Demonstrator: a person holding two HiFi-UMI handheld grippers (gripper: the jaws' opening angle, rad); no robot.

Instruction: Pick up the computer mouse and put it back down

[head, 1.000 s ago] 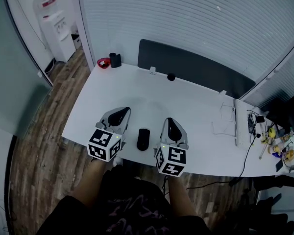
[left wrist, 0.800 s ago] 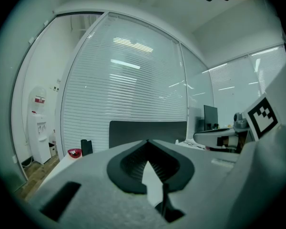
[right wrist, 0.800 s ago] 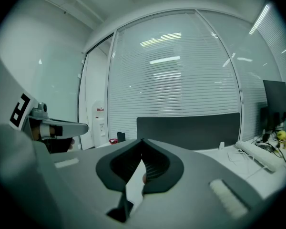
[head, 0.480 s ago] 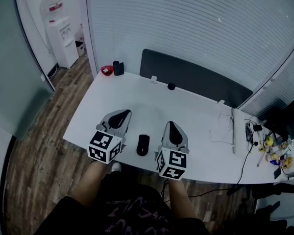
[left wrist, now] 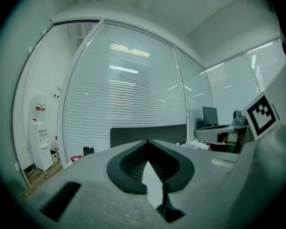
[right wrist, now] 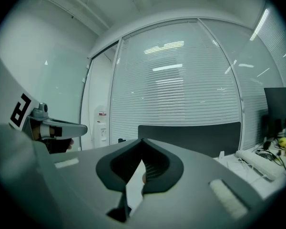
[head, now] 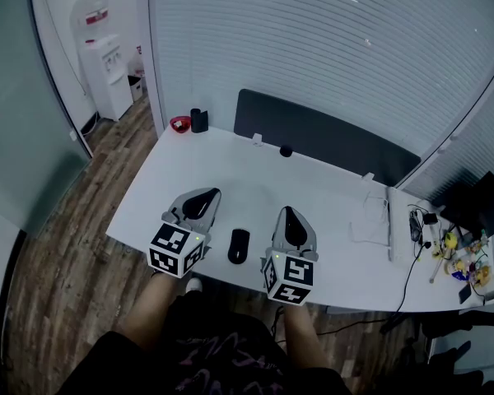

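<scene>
White desk [head: 230, 171] stands before slatted window blinds [head: 313, 48]; small black computer mouse [head: 239, 246] lies near its front edge, between the two grippers and touching neither; left gripper [head: 204, 197] and right gripper [head: 286, 214] each have jaws pressed together, holding nothing.

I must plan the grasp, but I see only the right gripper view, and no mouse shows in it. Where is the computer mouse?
Observer: The computer mouse lies on the white desk, near its front edge, between the two grippers.
Operator: Does any gripper touch it?
Observer: No. In the head view the left gripper and the right gripper stand on either side of it, apart from it.
Operator: Are the left jaws open?
Observer: No. The left gripper view shows them together, with nothing between them.
</scene>
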